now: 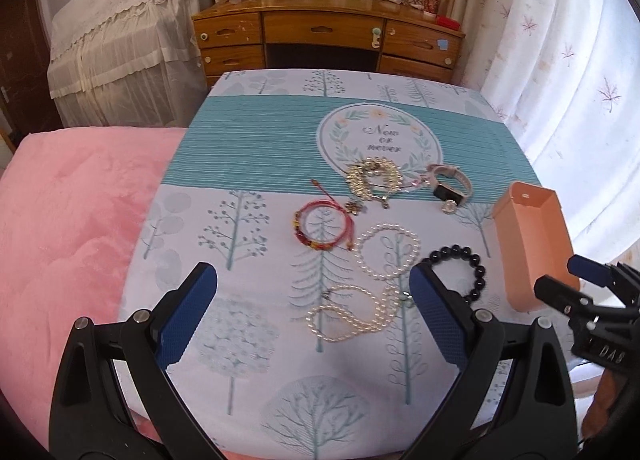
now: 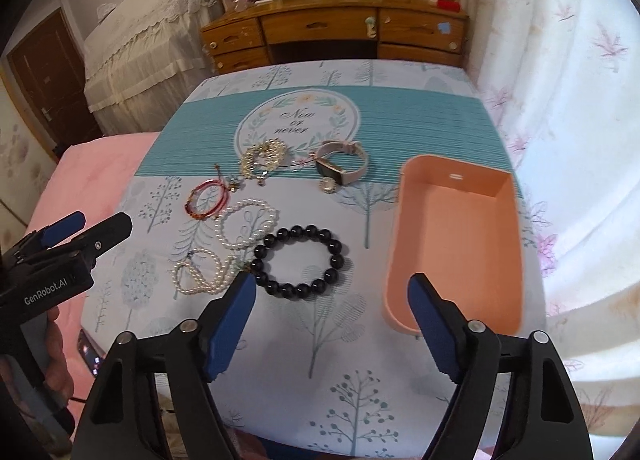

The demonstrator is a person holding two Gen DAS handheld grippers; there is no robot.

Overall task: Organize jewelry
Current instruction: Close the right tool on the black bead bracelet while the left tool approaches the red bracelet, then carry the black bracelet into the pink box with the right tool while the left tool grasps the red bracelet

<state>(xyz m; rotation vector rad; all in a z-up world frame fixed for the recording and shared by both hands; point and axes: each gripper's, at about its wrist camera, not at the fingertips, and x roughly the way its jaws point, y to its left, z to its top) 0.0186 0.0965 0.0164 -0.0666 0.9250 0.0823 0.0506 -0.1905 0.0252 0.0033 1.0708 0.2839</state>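
- Nearest the lens: left gripper [image 1: 312, 296], blue pads spread wide, nothing between them, hanging over the cloth [image 1: 248, 340].
- Seen from the right wrist, same gripper low at the left edge, over the pink blanket [image 1: 68, 212].
- Red cord bracelet [image 2: 206, 198] farthest left of the jewelry, flat on the cloth, a small charm just beyond its far end.
- Long pearl strand [image 2: 200, 274] in loose loops nearest the left gripper; round pearl bracelet [image 2: 246, 228] just behind it, touching or almost touching.
- Gold chain pile [image 2: 264, 158] farther back, at the lower edge of the printed oval.
- Black bead bracelet [image 2: 298, 262] in the middle, a neat ring lying flat, beside the pearls, ahead of the right gripper's left pad.
- Watch [image 2: 342, 168] behind it, strap curled, a small round piece lying just in front.
- Right gripper [image 2: 334, 300] released, pads apart and gripping nothing; above the cloth between black beads and tray.
- Pink tray [image 2: 456, 244] at the right, open side up, nothing inside, near the cloth's right edge beside the white curtain [image 2: 568, 140].
- Wooden desk [image 2: 332, 28] beyond the far end, cluttered on top.
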